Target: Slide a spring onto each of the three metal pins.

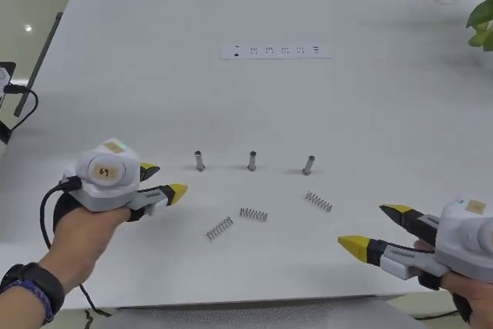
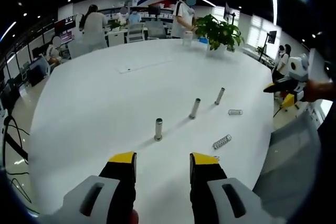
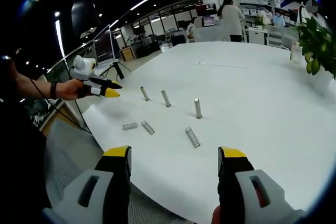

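Observation:
Three short metal pins stand upright in a row on the white table: left pin [image 1: 199,161], middle pin [image 1: 252,161], right pin [image 1: 309,165]. Three springs lie flat in front of them: one [image 1: 219,228] at the left, one [image 1: 253,214] in the middle, one [image 1: 318,202] at the right. My left gripper [image 1: 163,180] hovers open, left of the pins, holding nothing. My right gripper [image 1: 376,227] is open near the table's front edge, right of the springs. The left gripper view has the pins [image 2: 158,129] ahead of its fingertips [image 2: 122,158]. The right gripper view shows a spring [image 3: 192,136] ahead.
A white power strip [image 1: 276,52] lies at the back middle of the table. A potted plant [image 1: 479,1] stands at the far right corner. A dark cable [image 1: 31,86] runs along the left edge. People sit at desks beyond the table.

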The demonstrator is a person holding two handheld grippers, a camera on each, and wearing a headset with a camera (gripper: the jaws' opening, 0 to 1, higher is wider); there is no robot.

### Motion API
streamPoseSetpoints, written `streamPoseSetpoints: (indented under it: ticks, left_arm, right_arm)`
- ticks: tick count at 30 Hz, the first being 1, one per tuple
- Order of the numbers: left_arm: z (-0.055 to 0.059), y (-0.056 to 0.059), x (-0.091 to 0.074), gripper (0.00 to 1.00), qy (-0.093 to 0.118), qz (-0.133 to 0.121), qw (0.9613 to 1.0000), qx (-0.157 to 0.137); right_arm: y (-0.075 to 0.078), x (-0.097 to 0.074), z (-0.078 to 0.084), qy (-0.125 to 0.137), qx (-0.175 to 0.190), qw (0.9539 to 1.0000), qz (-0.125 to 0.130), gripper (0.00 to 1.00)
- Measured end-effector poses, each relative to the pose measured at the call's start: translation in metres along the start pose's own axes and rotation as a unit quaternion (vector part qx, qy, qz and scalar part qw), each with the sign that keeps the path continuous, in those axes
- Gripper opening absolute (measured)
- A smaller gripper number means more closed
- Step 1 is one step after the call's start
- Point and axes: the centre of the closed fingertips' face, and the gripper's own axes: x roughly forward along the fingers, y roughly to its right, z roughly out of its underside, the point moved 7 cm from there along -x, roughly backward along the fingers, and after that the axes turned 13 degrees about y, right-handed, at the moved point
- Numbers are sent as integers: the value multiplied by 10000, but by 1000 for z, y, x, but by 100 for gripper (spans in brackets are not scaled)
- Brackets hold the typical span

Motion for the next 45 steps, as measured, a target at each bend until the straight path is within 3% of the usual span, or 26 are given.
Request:
streamPoseSetpoints:
  ticks: [8, 13, 30, 36, 45]
  left_arm:
    - [-15, 6, -15, 42, 265, 97, 9996, 41]
    - [-18, 11, -24, 45, 329, 150, 9993, 74]
    - [-13, 24, -50, 54, 371, 207, 9991, 37]
    - [-4, 24, -51, 54, 289, 233, 9993, 56]
    - [-4, 27, -49, 54, 214, 305, 9992, 135]
  right_arm:
    - [1, 0, -1, 2, -20, 10000, -12, 66]
    - [1, 0, -1, 1, -26, 10000, -21, 66]
    - [-1, -1, -1, 24, -46, 10000, -46, 66]
    - [-2, -2, 0, 9, -43, 10000, -48, 66]
    - [-1, -2, 1, 7, -39, 10000, -35, 66]
